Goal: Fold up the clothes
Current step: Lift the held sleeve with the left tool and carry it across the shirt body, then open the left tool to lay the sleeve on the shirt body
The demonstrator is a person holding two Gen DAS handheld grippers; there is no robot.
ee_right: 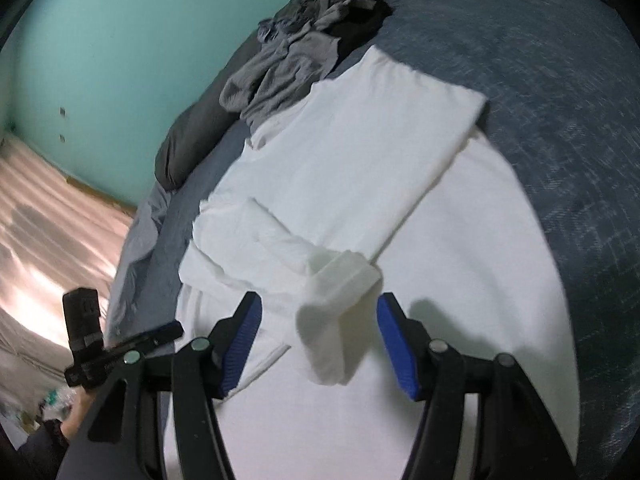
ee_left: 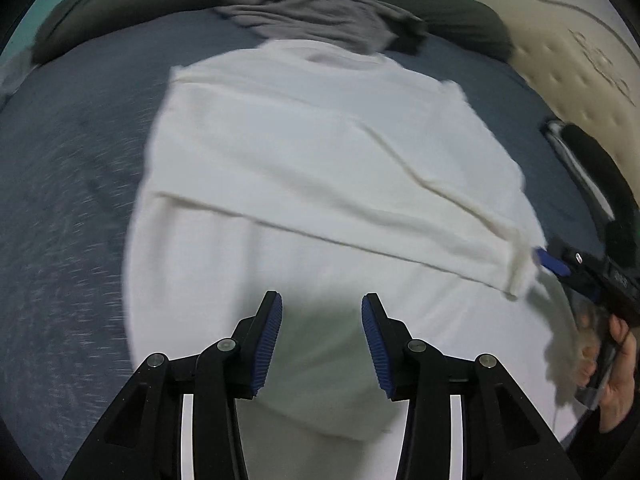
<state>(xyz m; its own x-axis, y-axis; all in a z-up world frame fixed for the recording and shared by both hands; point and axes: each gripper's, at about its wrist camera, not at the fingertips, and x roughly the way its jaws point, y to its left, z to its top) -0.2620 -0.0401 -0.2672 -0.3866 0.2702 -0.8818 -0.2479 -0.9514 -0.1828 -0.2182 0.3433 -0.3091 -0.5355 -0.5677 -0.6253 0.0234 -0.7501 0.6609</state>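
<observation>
I see a grey garment [ee_left: 320,12] crumpled at the bed's [ee_left: 72,200] far edge, just beyond the white shirt [ee_left: 320,152] spread mid-bed. My left gripper [ee_left: 322,344] hovers over its hem, fingers apart; my right gripper [ee_right: 320,344] also gapes, its sleeve cuff [ee_right: 340,292] between the fingers.

Both hand-held grippers, left [ee_left: 322,342] and right [ee_right: 320,344], show black angular linkages, silver pivot screws and ribbed blue pads [ee_left: 266,350]; dark sleeve [ee_right: 40,450] at the wrist.

A white long-sleeved garment [ee_left: 320,168] is lying flat, sleeves folded across. A crumpled grey garment [ee_left: 312,12] is sitting at its 12 o'clock.
</observation>
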